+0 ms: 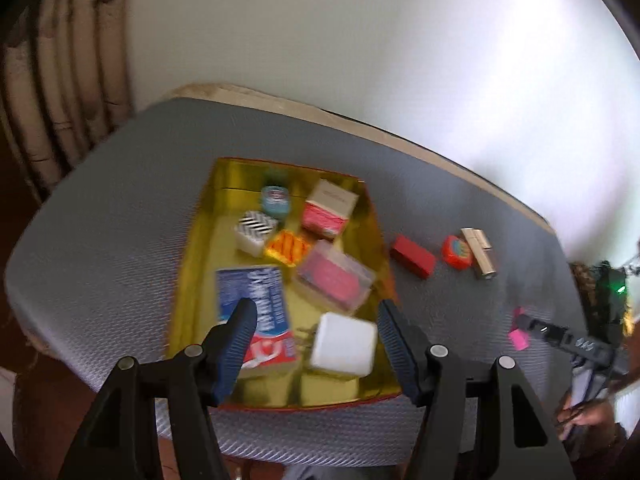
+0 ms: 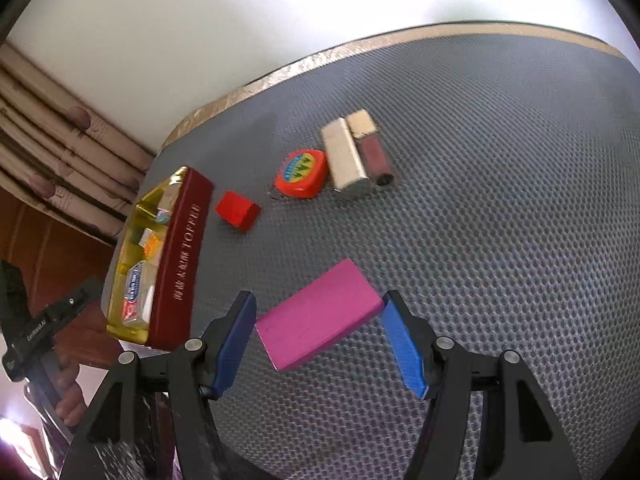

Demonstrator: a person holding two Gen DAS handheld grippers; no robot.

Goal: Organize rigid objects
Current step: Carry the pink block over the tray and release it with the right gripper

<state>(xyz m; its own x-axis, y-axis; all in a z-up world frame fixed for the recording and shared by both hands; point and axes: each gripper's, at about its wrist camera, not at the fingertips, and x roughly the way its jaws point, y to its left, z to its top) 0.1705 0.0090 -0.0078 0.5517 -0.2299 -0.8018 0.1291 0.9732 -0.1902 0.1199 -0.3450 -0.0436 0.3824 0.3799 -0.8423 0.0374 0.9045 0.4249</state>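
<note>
A red tray with gold lining [image 1: 192,264] holds several small boxes, among them a blue and red carton [image 1: 256,304], a white block [image 1: 344,344] and a clear pink case [image 1: 334,282]. My left gripper [image 1: 316,316] hovers open over the tray's near end, holding nothing. In the right wrist view my right gripper [image 2: 319,300] is shut on a magenta block [image 2: 318,314], which lies slantwise between the pads just above the grey mat. Beyond it on the mat lie a red block [image 2: 238,210], an orange round tin [image 2: 300,174], a silver case [image 2: 346,158] and a lip gloss tube [image 2: 370,148].
The grey mesh mat [image 2: 500,220] covers a table with a tan rim [image 2: 360,46] against a white wall. The tray's red side [image 2: 180,256] stands left of my right gripper. A curtain [image 1: 60,80] hangs at the far left. A hand [image 2: 68,392] grips the left tool.
</note>
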